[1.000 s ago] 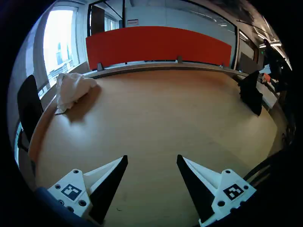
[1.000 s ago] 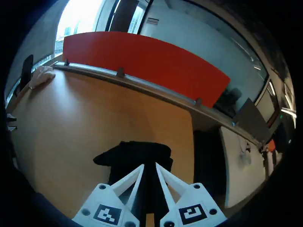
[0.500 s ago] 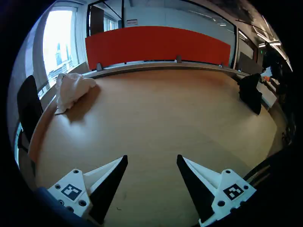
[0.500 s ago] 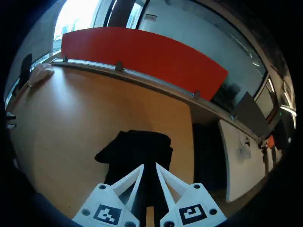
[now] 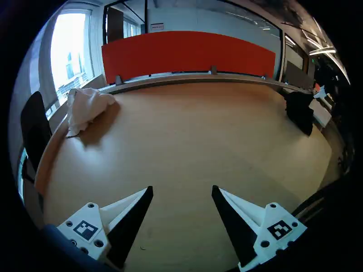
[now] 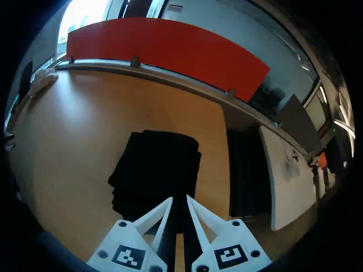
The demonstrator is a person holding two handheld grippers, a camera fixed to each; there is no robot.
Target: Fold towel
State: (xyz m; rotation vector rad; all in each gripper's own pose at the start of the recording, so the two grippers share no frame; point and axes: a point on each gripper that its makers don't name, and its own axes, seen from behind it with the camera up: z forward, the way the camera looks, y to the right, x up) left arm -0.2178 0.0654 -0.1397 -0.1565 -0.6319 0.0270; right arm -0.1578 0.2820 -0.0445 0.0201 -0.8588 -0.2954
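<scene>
Change: in the right gripper view the black towel (image 6: 154,170) shows a broader, taller face than a second ago, and the red divider (image 6: 168,45) sits higher in the view. In the left gripper view almost nothing has shifted.
Right tongs (image 6: 179,197): the two white fingers are drawn almost together, with only a narrow slot between them. Dark cloth fills that slot, so they are pinching the near edge of the black towel.
Left tongs (image 5: 181,187): spread wide apart and holding nothing, with bare wood showing between the dark finger tips.
Black towel: it is toward the right end of the surface (image 5: 190,136), near the right edge. In the right gripper view it stretches away from the fingers as a dark, roughly rectangular sheet with an uneven left edge. In the left gripper view it is a small dark shape at the far right, well apart from the left tongs.
White cloth (image 5: 86,109): crumpled in a heap at the far left corner of the surface, well apart from the towel.
Surface: pale wood, with the red divider standing along its far edge.
Surroundings: a dark chair back (image 5: 34,127) stands just off the left edge, with a bright window (image 5: 70,59) beyond it.
</scene>
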